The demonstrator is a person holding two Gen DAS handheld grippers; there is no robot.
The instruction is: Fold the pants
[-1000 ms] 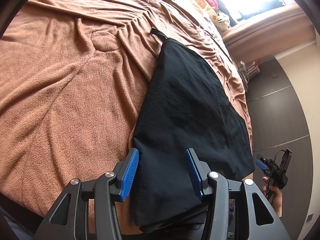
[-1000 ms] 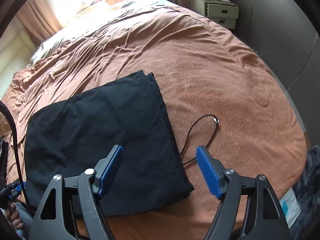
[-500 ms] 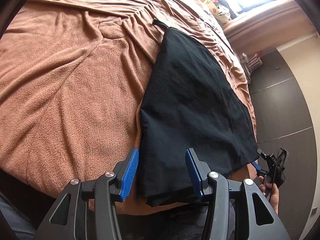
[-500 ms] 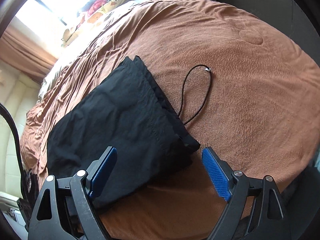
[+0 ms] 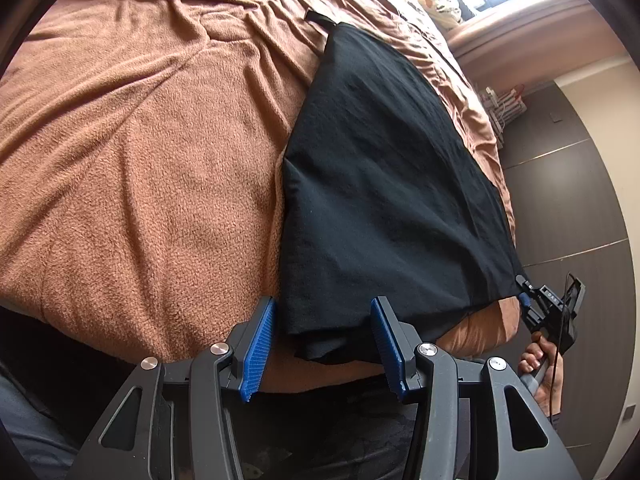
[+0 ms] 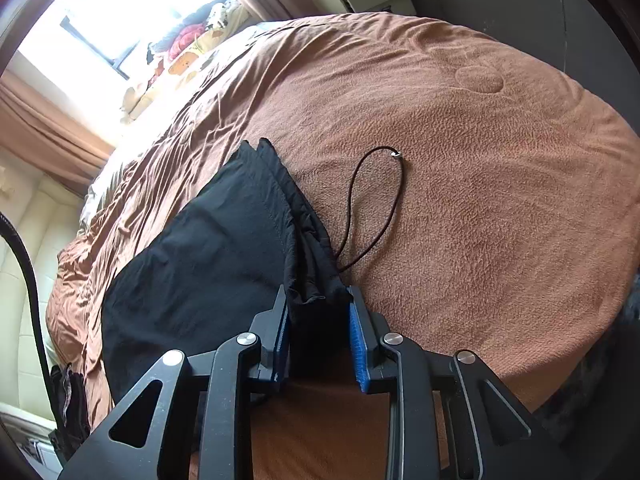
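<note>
Closing on a bunched corner of the black pants (image 6: 216,264), the right gripper (image 6: 318,312) is seen with cloth between its blue pads. The left gripper (image 5: 322,334) is held half open over the opposite near corner, pads not pressing. The folded pants are laid flat on a brown blanket (image 5: 140,160), near the bed's front edge. A thin black cord (image 6: 376,204) is looped just beside them; wide bare blanket is left beyond.

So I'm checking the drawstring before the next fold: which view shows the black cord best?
The right wrist view: the black cord loops bare on the brown blanket beside the pants. In the left wrist view it isn't visible.
</note>
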